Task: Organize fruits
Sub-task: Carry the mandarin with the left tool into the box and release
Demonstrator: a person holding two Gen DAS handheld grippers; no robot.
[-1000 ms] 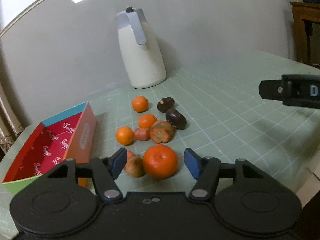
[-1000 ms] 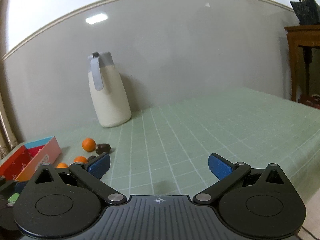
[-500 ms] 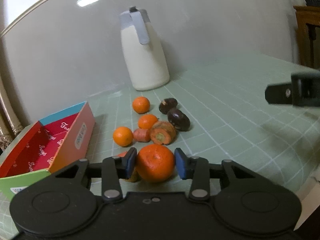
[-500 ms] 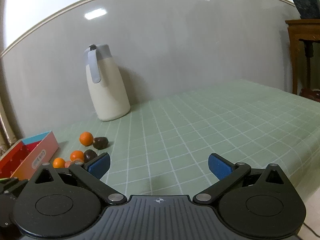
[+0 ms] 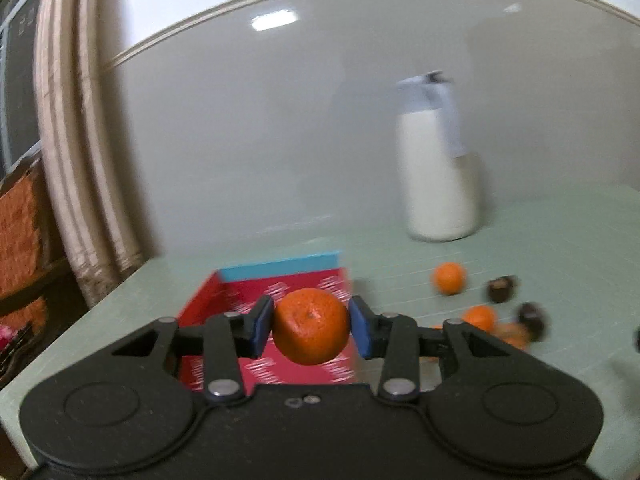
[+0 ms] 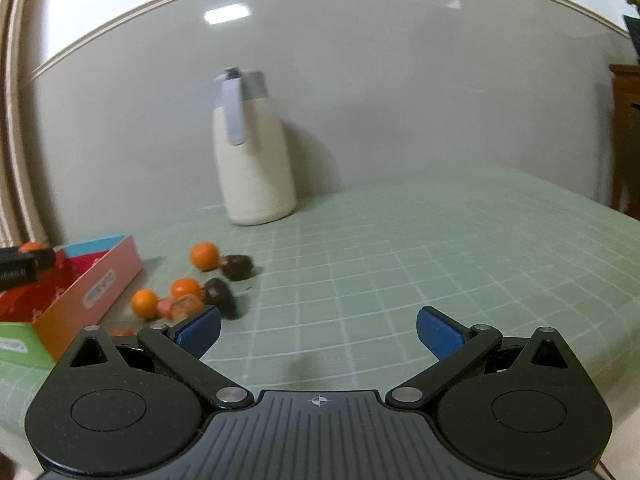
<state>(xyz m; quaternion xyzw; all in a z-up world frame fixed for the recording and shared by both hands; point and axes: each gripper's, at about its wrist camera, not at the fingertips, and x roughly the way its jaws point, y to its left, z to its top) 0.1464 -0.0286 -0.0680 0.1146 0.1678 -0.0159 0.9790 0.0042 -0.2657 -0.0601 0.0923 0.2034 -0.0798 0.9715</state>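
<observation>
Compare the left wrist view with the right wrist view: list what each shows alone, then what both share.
Left wrist only: the left gripper shut on a large orange, held above the red box; a curtain at left.

Right wrist only: the right gripper, open and empty; the box's pink labelled side; a cut reddish piece among the fruit.

Both: the cream jug, small oranges, dark fruits, green grid tablecloth.
</observation>
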